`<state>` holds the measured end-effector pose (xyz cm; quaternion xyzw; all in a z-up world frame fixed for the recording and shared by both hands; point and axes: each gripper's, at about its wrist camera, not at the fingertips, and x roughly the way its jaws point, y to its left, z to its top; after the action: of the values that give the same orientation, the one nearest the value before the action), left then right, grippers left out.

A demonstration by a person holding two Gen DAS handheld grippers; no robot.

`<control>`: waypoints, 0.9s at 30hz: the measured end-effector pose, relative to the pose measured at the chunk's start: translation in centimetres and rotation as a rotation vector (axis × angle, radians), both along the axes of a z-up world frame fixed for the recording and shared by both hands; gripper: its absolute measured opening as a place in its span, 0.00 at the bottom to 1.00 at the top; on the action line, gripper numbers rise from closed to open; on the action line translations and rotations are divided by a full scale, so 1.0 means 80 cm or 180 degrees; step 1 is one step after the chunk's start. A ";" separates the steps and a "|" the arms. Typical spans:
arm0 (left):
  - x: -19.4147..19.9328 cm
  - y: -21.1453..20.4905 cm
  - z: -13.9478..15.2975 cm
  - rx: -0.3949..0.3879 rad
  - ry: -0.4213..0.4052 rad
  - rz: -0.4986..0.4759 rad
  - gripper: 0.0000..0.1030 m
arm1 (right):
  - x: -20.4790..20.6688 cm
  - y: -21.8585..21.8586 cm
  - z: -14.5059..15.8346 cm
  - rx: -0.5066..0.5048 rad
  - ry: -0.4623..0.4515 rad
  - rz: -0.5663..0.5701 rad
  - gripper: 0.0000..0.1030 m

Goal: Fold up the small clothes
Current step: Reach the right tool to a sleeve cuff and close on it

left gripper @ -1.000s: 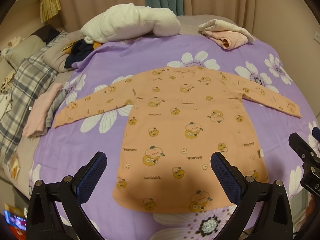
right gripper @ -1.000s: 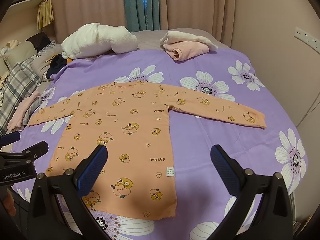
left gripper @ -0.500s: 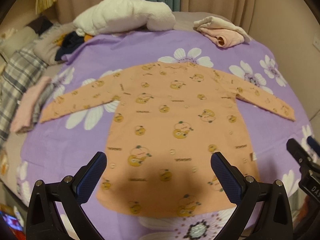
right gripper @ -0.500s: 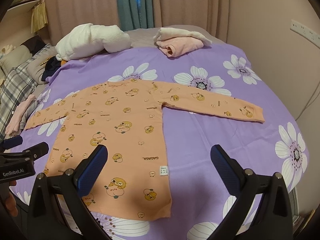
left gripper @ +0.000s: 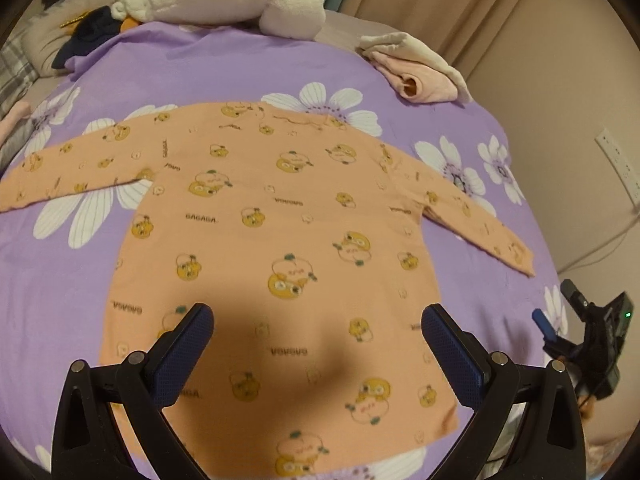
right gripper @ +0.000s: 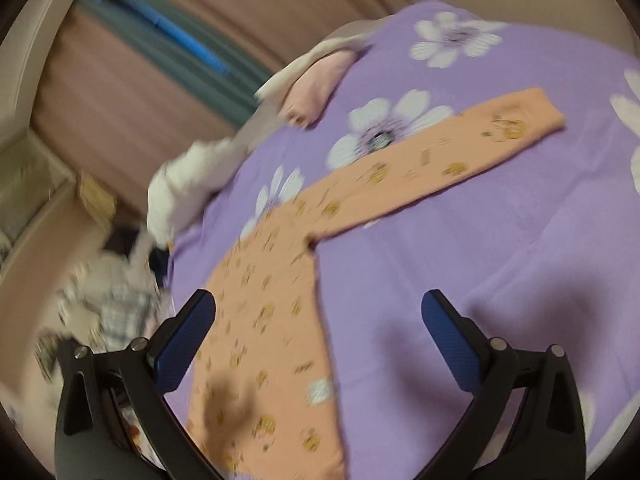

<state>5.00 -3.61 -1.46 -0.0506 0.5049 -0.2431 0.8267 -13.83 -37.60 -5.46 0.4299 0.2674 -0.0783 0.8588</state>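
Orange shirt (left gripper: pixel 280 248) beneath both spread hand-held grippers

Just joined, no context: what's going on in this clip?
A person holds a gripper in each hand over an orange printed shirt spread flat, sleeves out, on a purple flowered bedspread. The left gripper hovers over the hem, the right gripper over the shirt's right side; both have jaws open and empty. No fold made yet.

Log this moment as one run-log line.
stage: pre-fold | orange shirt: flat on purple bedspread, sleeves spread | left gripper: open, over hem | right gripper: open, empty
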 end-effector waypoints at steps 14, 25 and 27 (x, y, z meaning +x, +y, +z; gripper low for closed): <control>0.058 -0.027 0.019 -0.0011 -0.0132 0.0092 1.00 | 0.037 -0.159 -0.078 0.0698 0.0156 -0.1017 0.98; 0.073 -0.049 0.005 0.0012 -0.0005 0.0018 1.00 | 0.045 -0.220 -0.103 0.0759 -0.0089 -0.1602 0.50; 0.075 -0.046 0.000 0.0046 0.0013 0.0038 1.00 | 0.045 -0.226 -0.110 0.0779 -0.0063 -0.1639 0.26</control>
<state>10.99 -7.33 -1.43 -0.0481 0.5080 -0.2344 0.8275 -10.26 -55.71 -14.24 0.5848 0.1485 -0.2568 0.7550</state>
